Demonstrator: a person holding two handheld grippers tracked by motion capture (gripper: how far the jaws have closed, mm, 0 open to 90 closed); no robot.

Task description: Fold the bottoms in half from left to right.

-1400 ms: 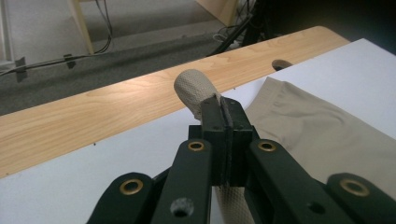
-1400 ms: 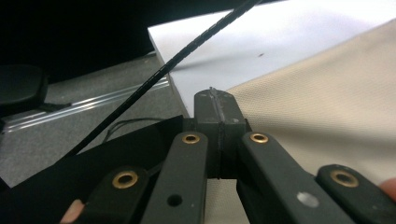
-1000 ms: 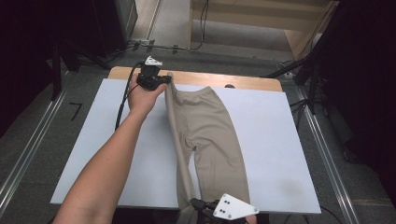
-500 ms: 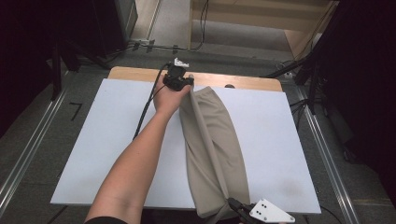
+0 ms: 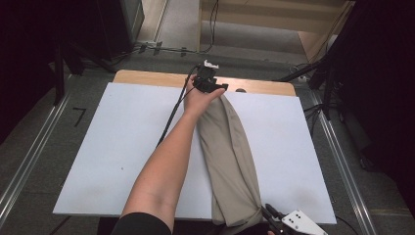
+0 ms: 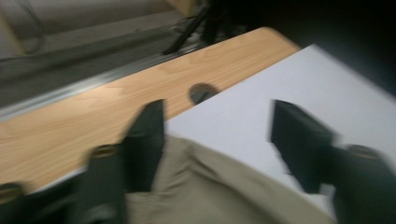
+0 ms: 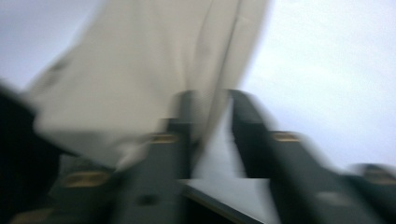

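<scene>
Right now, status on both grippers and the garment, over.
Left gripper at far table edge, jaws open over the beige trousers. Right gripper at near edge, fabric between its jaws, grip too blurred to confirm. Trousers bunched lengthwise on white board. Nothing obstructing.

high view: overhead, facing forward-down | tool views: close, low along jaws | shared: beige cloth (image 5: 230, 156), white board (image 5: 122, 142)

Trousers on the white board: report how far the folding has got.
Done: the khaki trousers lie lengthwise on the white board, gathered into one narrow strip. In hand: the left gripper is at the far end with its jaws apart over the cloth, and the right gripper pinches the near end at the board's edge. Left: no crosswise fold shows yet, so shortening and smoothing probably remain.
</scene>
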